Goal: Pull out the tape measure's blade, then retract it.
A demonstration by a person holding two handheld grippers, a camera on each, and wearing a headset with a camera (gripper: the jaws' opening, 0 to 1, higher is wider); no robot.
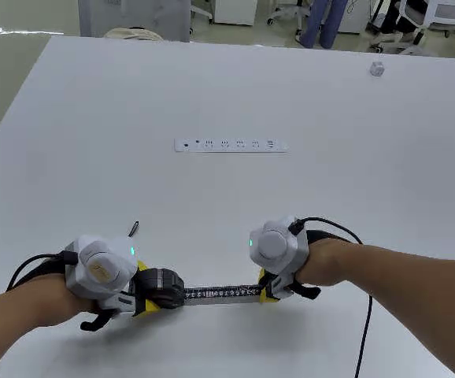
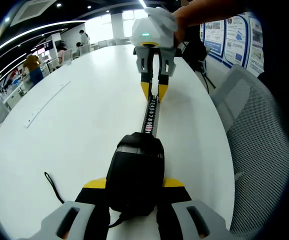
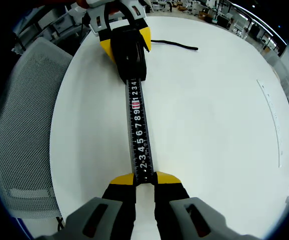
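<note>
Case: the black case point(image 2: 134, 175) sits at the near edge of the desk point(image 1: 212, 94), clamped between the jaws of the left gripper point(image 2: 134, 183).
Blade: the blade point(image 3: 138, 130) is pulled part way out and runs straight from the case to the right gripper point(image 3: 144, 178), with its printed numbers facing up.
Left jaws: pressed against both sides of the case, with a yellow tip showing on either flank.
Right jaws: nearly together, pinching the free end of the blade between the yellow tips.
Head view: both grippers are low at the near edge of the desk, the left one to the left, with the short stretch of blade bridging them. Whether the blade touches the desk I cannot tell.
Left gripper view: the case fills the foreground and hides the blade's mouth. Beyond it the right gripper points straight back, its tips closed on the blade.
Right gripper view: here the numbers can be read, with one mark in red midway along. The case is at the far end, held in the left gripper.
Strap: a thin black strap point(image 1: 134, 229) lies loose on the desk, just beyond the left gripper.
Power strip: a white power strip point(image 1: 230, 145) lies flat at mid-desk, well apart from the work.
Chair: both gripper views catch a grey mesh chair point(image 2: 257, 130) beside the desk.
</note>
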